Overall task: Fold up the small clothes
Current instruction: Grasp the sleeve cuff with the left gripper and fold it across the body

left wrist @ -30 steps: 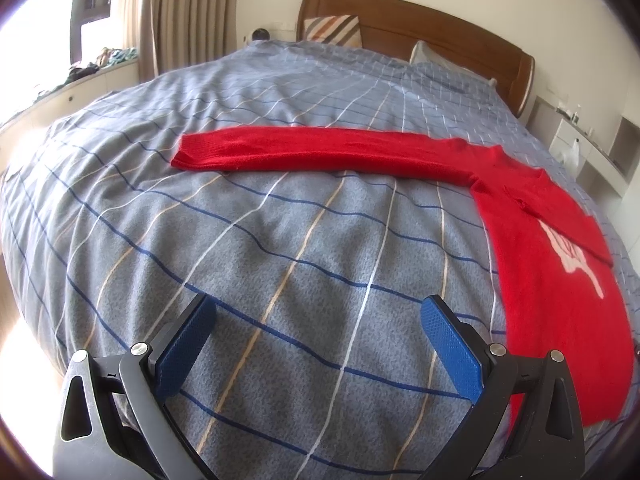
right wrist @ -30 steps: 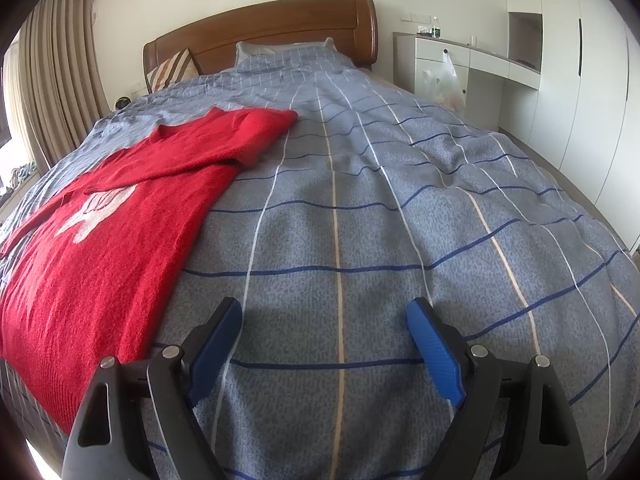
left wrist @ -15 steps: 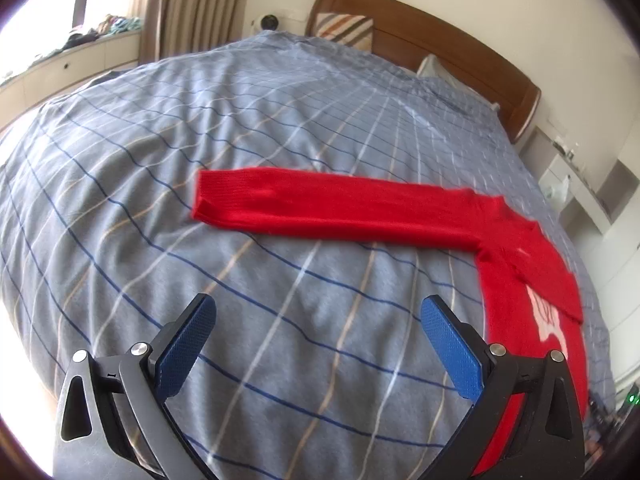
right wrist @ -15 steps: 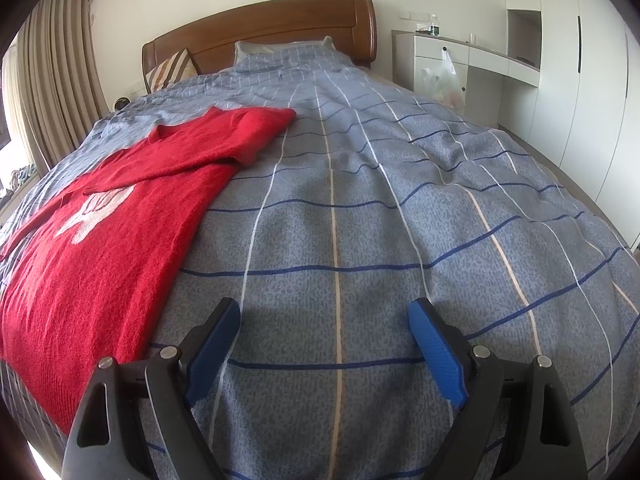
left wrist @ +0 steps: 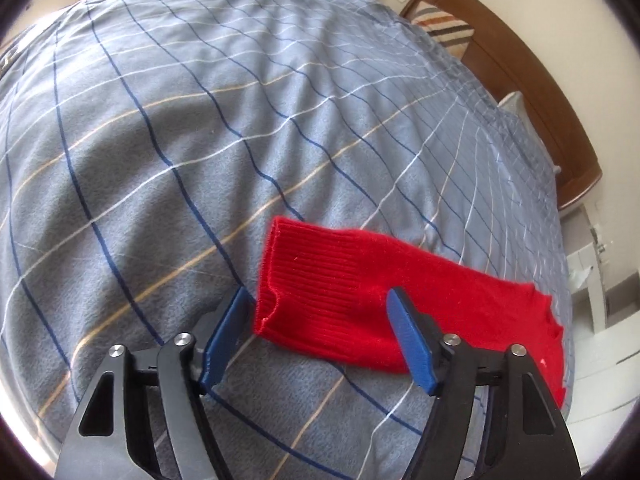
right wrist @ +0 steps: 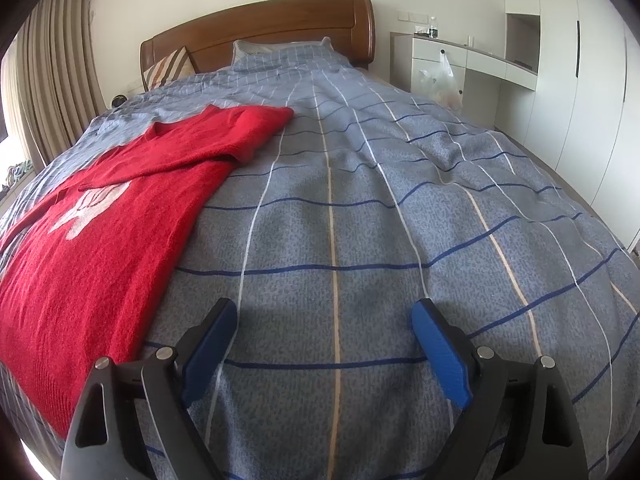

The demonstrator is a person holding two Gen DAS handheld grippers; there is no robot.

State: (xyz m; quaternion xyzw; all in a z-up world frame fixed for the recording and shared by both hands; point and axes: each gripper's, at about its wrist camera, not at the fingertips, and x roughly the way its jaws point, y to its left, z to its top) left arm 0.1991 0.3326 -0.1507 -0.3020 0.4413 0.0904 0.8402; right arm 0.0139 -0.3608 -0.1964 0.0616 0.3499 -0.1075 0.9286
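- Left tongs (left wrist: 318, 338) are spread wide and grasp nothing; their blue pads (left wrist: 410, 342) straddle the cuff end of the sleeve (left wrist: 352, 292) from above, whether touching it I cannot tell.
- Right tongs (right wrist: 326, 354) are likewise released, holding nothing, poised over bare duvet (right wrist: 400, 220) with the sweater (right wrist: 100, 248) off at 9 to 10 o'clock, apart from the pads.
- Sweater, red knit with a white motif (right wrist: 86, 210) on the chest, lies flat on the bed; in the right view its body runs from the near left edge up toward 11 o'clock, and one sleeve is folded across the top, ending in a rounded edge near the middle of the bed.
- In the left view the other sleeve stretches straight from the cuff at centre out toward 3 o'clock, where it joins the body at the frame's right edge.
- The cuff is ribbed and its opening faces 9 o'clock.
- Duvet is blue-grey with navy, white and tan check lines.
- Wooden headboard (right wrist: 256, 28) stands at 12 o'clock in the right view, with a striped pillow (right wrist: 168, 66) at its left end.
- A white desk (right wrist: 472, 60) with a plastic bag (right wrist: 444, 80) hung on it sits at 1 o'clock; curtains (right wrist: 52, 80) hang at 10 o'clock.
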